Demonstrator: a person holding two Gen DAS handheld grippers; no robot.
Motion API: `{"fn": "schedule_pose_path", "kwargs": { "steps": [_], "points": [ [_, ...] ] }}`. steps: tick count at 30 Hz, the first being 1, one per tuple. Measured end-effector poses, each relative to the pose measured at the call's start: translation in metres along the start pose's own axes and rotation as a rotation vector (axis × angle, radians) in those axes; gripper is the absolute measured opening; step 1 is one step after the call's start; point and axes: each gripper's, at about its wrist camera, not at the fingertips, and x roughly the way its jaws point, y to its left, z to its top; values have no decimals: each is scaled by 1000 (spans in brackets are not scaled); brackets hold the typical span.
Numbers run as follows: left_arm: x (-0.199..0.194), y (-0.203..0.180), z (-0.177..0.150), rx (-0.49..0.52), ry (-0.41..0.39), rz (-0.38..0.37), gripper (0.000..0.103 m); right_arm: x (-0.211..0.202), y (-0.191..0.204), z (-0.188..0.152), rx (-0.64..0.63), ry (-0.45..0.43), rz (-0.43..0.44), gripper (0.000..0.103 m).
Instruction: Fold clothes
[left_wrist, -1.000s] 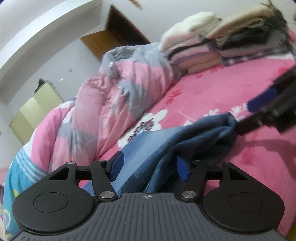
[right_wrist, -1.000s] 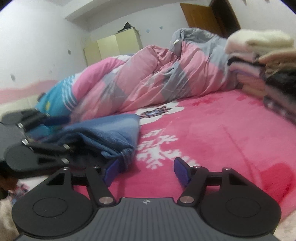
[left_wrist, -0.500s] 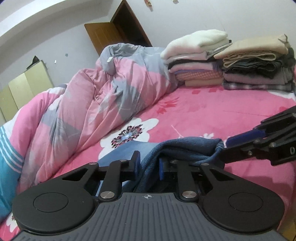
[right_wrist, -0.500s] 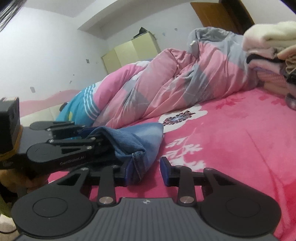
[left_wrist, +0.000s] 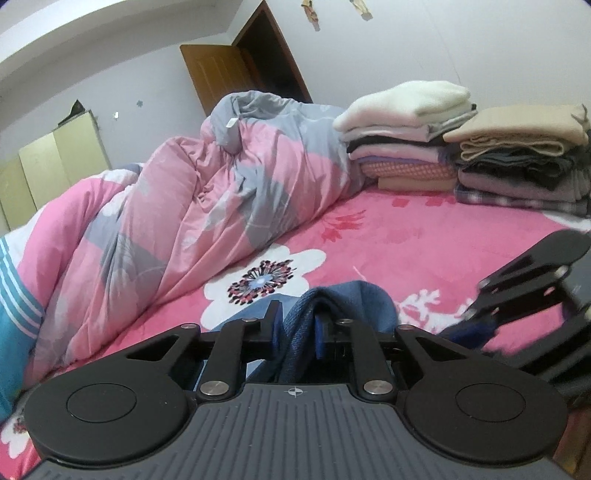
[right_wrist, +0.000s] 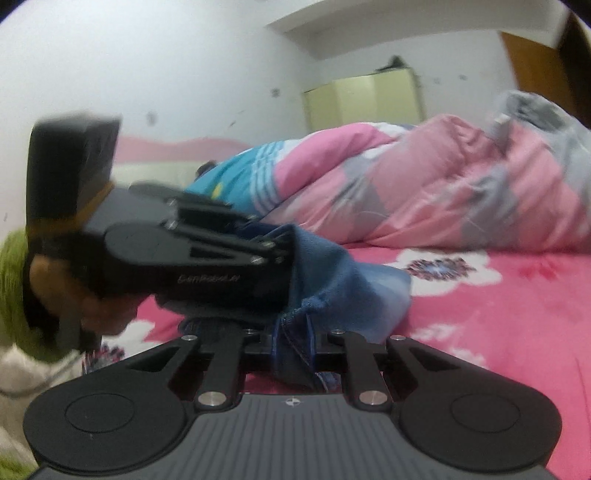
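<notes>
Both grippers have closed since the earlier frame: left gripper (left_wrist: 297, 326) pinches the blue garment (left_wrist: 354, 302), right gripper (right_wrist: 293, 345), still closing, presses its hem, lifted just above the bed (left_wrist: 424, 236).

Both views are taken low and close over the bed (left_wrist: 424, 236), facing the far quilt (left_wrist: 192, 206); each claw is seen in the other's view.

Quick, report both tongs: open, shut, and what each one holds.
Left tongs: shut on the blue garment.
Right tongs: jaws closing, already pinching an edge of the same blue garment.
</notes>
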Motion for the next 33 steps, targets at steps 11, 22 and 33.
{"fn": "schedule_pose_path", "kwargs": {
  "steps": [11, 22, 33],
  "points": [
    [-4, -3, -5, 40, -17, -8, 15, 24, 25, -1, -99, 48, 33, 15],
    [-4, 1, -7, 48, -39, -16, 15, -32, -23, -7, 202, -30, -153, 15],
    [-10, 2, -8, 38, -53, -41, 11, 18, -27, -4, 259, 32, -49, 13]
  ]
}}
